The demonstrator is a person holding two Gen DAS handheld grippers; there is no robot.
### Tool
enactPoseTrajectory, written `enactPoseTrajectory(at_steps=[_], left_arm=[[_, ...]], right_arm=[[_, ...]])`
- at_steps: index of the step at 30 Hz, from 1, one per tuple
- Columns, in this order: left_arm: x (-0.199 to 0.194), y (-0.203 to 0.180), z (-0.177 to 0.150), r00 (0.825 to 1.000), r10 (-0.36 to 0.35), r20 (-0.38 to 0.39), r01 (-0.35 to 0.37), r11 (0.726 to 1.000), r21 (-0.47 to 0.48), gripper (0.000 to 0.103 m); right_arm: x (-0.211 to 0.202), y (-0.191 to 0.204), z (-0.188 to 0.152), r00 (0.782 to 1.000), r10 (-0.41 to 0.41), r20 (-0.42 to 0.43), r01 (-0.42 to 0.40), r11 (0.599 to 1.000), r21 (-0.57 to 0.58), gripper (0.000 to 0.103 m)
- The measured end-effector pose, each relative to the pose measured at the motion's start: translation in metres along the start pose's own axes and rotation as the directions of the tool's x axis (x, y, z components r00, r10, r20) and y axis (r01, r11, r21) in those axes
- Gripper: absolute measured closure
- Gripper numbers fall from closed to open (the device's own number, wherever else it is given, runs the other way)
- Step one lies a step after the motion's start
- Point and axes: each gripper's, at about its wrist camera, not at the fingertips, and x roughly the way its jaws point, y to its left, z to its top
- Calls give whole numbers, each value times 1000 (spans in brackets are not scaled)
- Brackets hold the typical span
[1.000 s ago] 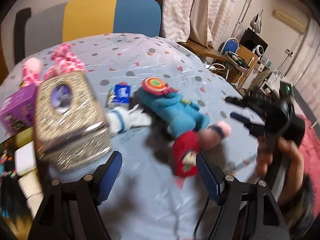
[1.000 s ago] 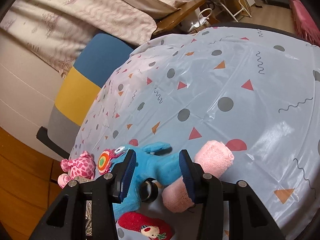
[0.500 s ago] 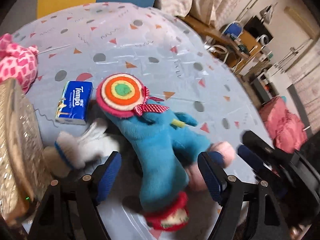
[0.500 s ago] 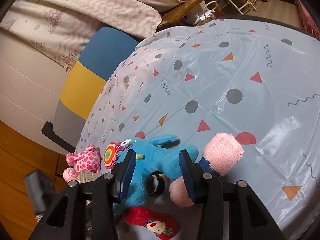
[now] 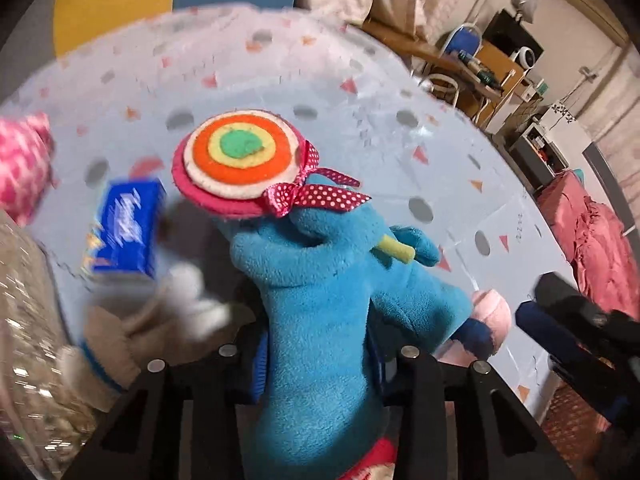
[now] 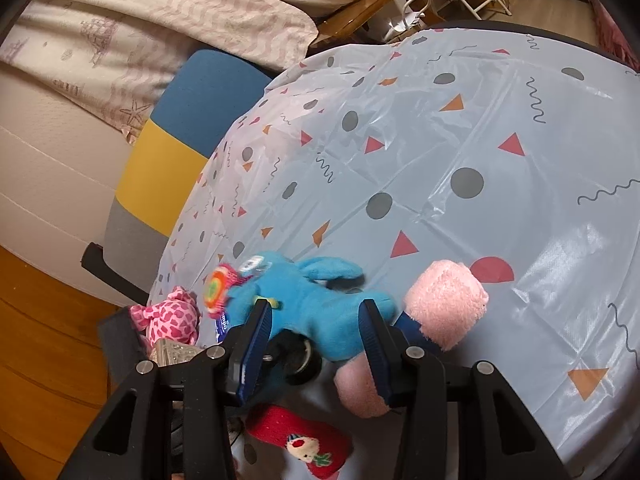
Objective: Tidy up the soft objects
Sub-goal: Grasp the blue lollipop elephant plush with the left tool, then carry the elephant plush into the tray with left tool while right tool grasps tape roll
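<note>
A blue plush toy (image 5: pixel 320 312) with a round orange and pink lollipop face fills the left wrist view. My left gripper (image 5: pixel 316 356) is shut on its body, with the blue pads pressed into the plush. The toy also shows in the right wrist view (image 6: pixel 316 304), lying next to a pink sock (image 6: pixel 440 304) and a red sock (image 6: pixel 304 444). My right gripper (image 6: pixel 314 344) is open above them and holds nothing. A white sock (image 5: pixel 132 332) lies to the left of the toy.
A blue tissue pack (image 5: pixel 124 224), a pink spotted plush (image 6: pixel 168 316) and a glittery box (image 5: pixel 28 320) stand at the left of the round table (image 6: pixel 480 160). A blue, yellow and grey chair (image 6: pixel 176 132) stands behind it.
My left gripper moved forward over the blue plush toy and closed on its body. The right gripper stayed open and shifted only slightly.
</note>
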Motion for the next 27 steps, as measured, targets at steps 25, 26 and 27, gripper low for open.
enactPoseTrajectory(at_steps=[25,26,27], left_arm=[[-194,43,-86,907,67,417,-56,998,-38,64],[-200,46,-92,902,74,425,-62,997,-41,64],[-206,50,-99,896,81,436,-68,997,-44,64]], right_arm=[[46,40,-30,977,-44,-209,-8,971,-240,58],[49,42,-33,975,-60,-214,4,968,-252,58],[54,45,-36,971,-74,-227,11,963,-270,58]])
